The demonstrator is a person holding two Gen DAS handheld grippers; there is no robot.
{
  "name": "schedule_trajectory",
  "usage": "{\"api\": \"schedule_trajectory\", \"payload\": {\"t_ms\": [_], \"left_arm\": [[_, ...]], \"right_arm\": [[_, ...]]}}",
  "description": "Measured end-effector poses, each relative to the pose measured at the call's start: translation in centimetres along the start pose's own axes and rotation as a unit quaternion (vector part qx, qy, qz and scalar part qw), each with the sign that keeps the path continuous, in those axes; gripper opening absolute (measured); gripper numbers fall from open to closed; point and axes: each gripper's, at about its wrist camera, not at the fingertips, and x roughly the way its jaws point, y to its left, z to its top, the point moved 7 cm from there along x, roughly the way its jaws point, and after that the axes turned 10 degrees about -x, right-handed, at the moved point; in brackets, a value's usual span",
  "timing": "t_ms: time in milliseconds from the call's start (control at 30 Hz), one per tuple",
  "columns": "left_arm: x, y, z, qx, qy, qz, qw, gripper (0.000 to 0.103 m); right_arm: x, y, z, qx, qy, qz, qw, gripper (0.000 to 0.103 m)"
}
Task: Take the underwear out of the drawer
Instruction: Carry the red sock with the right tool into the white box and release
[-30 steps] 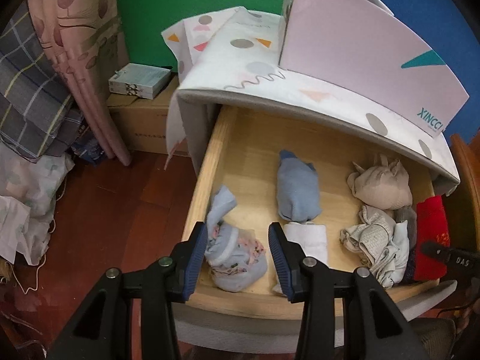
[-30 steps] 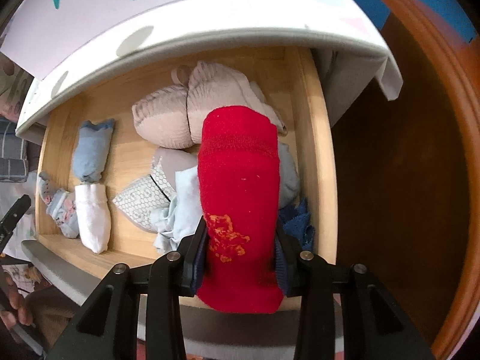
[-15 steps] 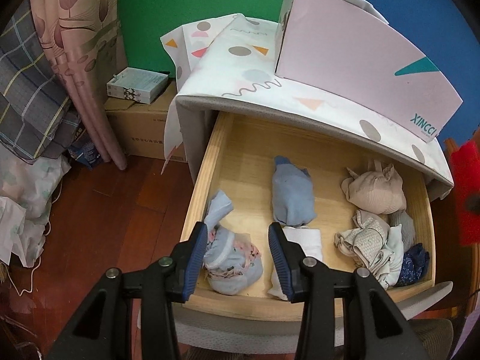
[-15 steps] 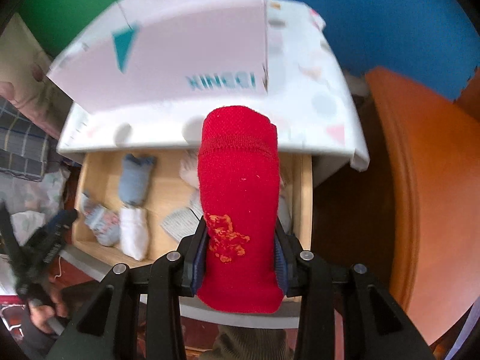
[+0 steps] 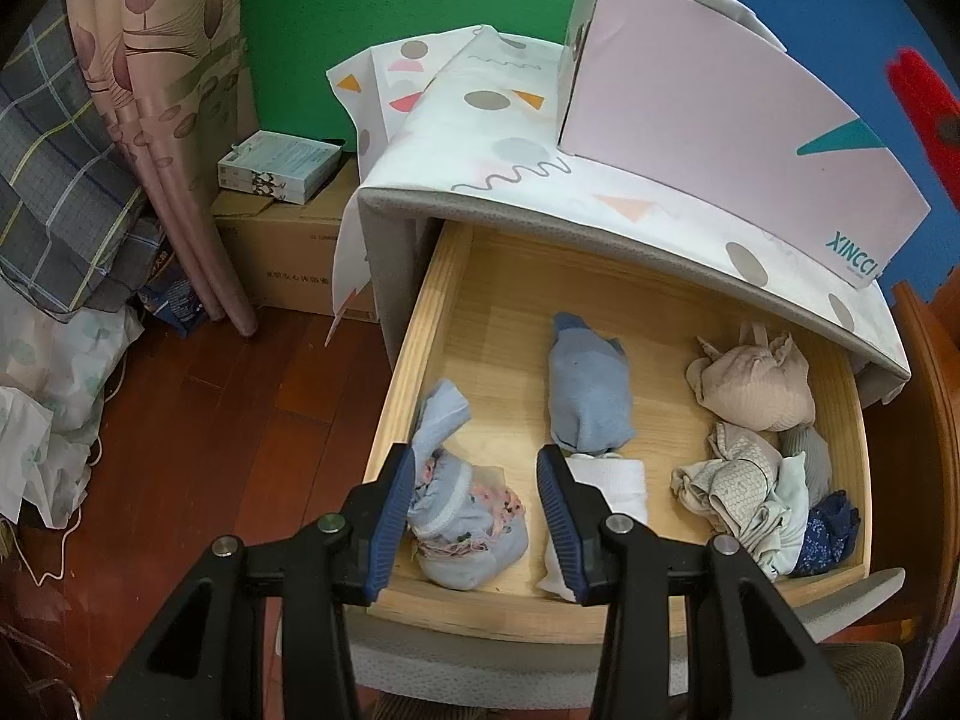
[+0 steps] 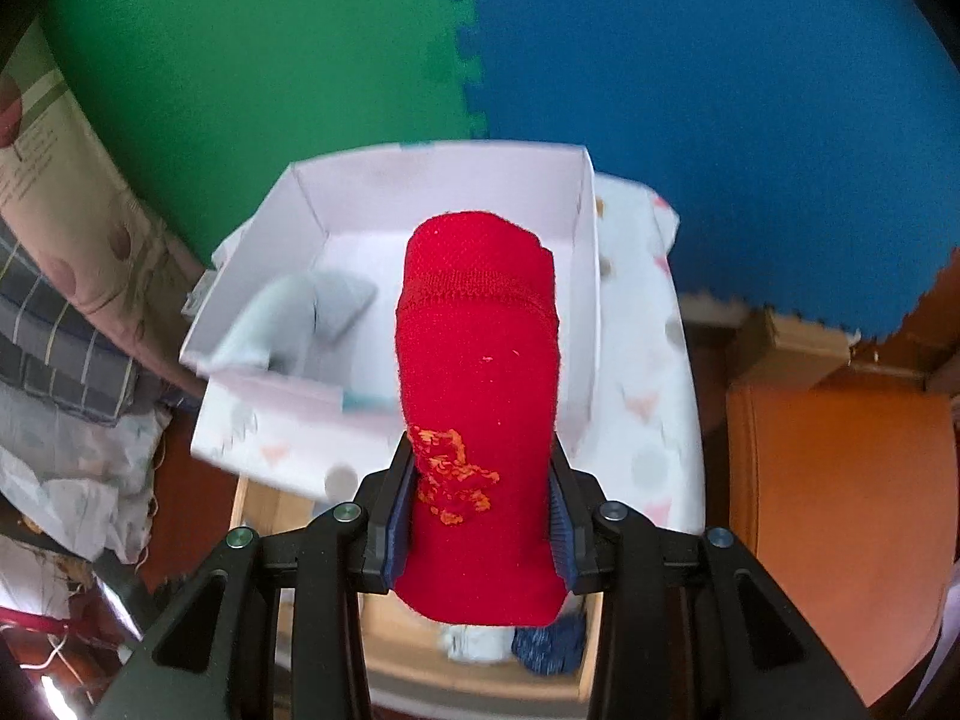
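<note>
**Red bundle up high, more soft things waiting in the drawer**

The right tool [image 6: 480, 516] is squeezed tight on a rolled red knit bundle with orange stitching [image 6: 477, 384]; the roll stands up between the two fingers and pokes out past them; it hangs above the open white cardboard box [image 6: 585, 252], which sits ahead of and below the tool on the dotted cloth-covered surface [image 6: 648, 420]; a pale grey folded cloth [image 6: 300, 312] lies inside the box, ahead and to the left.

The left tool [image 5: 474, 504] is spread wide and holds nothing; it hovers over the near edge of the open light wooden drawer [image 5: 432, 324]; a small blue and pink flowered bundle [image 5: 465, 516] lies right between its fingers, lower down; a blue rolled cloth [image 5: 588, 396] lies ahead; a beige crumpled piece [image 5: 756, 384] and a grey patterned heap [image 5: 738, 486] lie off to the right.

These things look soft, light and squashy; they will not break; they may unroll or slip, so it seems best to pinch each one across its thick middle.
</note>
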Motion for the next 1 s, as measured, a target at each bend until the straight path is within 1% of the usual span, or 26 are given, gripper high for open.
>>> {"api": "schedule_trajectory", "payload": {"t_ms": [167,300,467,633,700,833,867,1000], "left_arm": [[0.1,0.1,0.0,-0.003,0.001,0.000,1.0000,0.043],[0.1,0.4,0.1,-0.008,0.001,0.000,1.0000,0.043],[0.1,0.8,0.3,-0.014,-0.001,-0.002,0.9999,0.043],[0.0,0.9,0.4,-0.017,-0.004,-0.004,0.9998,0.043],[-0.1,0.8,0.5,-0.017,-0.008,-0.005,0.9998,0.043],[0.0,0.8,0.5,-0.014,-0.007,-0.005,0.9999,0.043],[0.0,0.8,0.4,-0.015,-0.007,-0.006,0.9998,0.043],[-0.1,0.9,0.4,-0.017,-0.009,-0.001,0.9998,0.043]], "right_arm": [[2.3,-0.1,4.3,-0.010,0.005,-0.018,1.000,0.035],[6.0,-0.1,6.0,-0.011,0.029,-0.017,0.999,0.035],[11.0,0.6,5.8,-0.013,0.071,-0.011,0.997,0.035],[14.1,1.0,5.1,-0.009,0.097,0.005,0.995,0.036],[15.0,0.9,4.8,-0.011,0.105,-0.002,0.994,0.036],[15.7,0.9,4.5,-0.005,0.111,-0.006,0.994,0.041],[15.7,0.8,4.6,-0.005,0.112,-0.009,0.994,0.043],[14.1,0.9,5.3,0.000,0.096,-0.006,0.995,0.044]]}}
